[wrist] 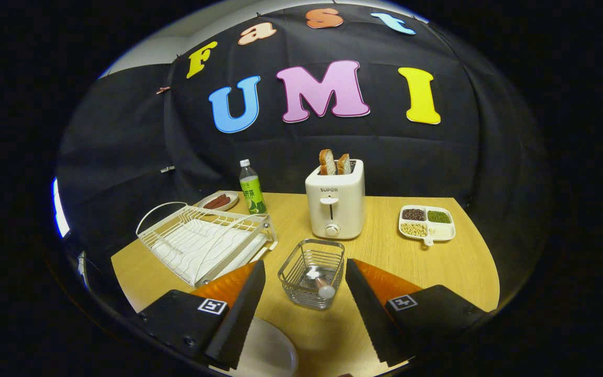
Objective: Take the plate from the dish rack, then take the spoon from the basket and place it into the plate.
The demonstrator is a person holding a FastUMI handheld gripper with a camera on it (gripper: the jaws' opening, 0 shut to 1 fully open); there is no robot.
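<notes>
- Steel, by the look of it: the spoon (318, 280) stands in the wire basket (312, 272) at lower centre of the frame, handle end leaning up toward the rim.
- I judge it light, stiff and slippery; take it by the raised handle.
- The gripper (305, 285) stands wide open, holding nothing; the basket sits between its fingers.
- The white plate (267, 353) lies on the table (437, 262) at lower left, under the left finger; the dish rack (202, 241) at centre left holds none.
</notes>
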